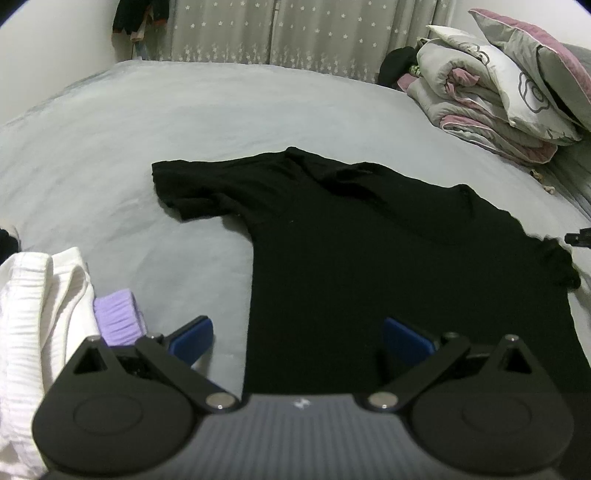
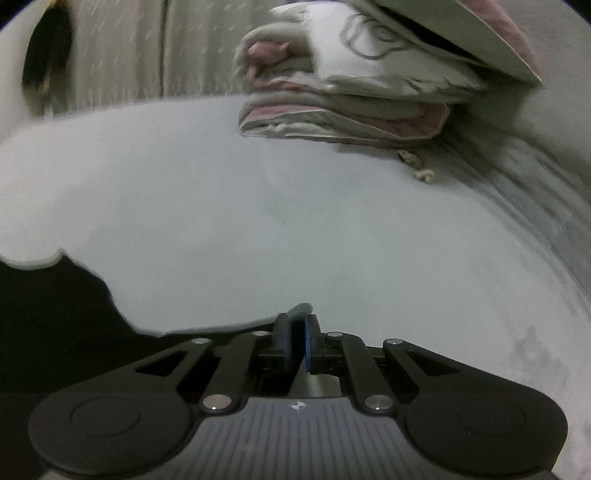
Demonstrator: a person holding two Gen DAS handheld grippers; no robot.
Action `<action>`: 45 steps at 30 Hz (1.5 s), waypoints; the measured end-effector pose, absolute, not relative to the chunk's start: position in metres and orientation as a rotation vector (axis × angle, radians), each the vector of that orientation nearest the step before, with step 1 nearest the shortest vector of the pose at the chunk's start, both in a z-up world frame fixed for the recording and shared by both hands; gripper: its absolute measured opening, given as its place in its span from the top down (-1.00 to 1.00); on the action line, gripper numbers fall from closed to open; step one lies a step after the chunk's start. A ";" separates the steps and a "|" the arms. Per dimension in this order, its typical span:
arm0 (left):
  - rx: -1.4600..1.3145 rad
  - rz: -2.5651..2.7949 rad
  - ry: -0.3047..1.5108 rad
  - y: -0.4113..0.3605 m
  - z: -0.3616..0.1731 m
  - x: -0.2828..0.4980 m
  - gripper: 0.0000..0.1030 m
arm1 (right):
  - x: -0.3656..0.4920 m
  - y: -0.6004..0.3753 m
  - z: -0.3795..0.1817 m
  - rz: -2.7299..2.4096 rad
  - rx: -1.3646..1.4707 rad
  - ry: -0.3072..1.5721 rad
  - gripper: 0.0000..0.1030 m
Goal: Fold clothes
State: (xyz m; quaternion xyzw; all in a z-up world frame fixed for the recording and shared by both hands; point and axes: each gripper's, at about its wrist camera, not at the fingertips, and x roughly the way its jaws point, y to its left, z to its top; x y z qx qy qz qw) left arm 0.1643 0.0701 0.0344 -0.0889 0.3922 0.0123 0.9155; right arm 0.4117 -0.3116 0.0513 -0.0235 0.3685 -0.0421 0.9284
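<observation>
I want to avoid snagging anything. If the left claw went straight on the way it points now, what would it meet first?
Probably the black T-shirt. The open left claw points along the shirt's body, lying flat on the grey bed sheet. How high the claw sits above the shirt is unclear.

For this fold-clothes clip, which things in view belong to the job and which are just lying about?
Job:
black T-shirt, spread flat on the bed
left tongs, open above its hem
right tongs, nearly closed, apparently pinching a fold of grey fabric

Lying about:
white garment and purple garment, possibly waiting their turn
folded quilt pile
curtain
grey bed sheet
</observation>
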 end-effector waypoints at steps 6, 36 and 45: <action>-0.184 0.023 0.807 0.068 0.035 0.164 -0.99 | 0.377 -0.320 0.055 -0.010 0.083 0.854 0.00; -0.165 0.004 0.827 0.060 0.029 0.162 -0.99 | 0.385 -0.310 0.075 0.069 -0.247 0.758 0.21; -0.182 -0.010 0.825 0.066 0.032 0.164 -0.99 | 0.417 -0.235 0.038 0.358 -0.591 0.827 0.89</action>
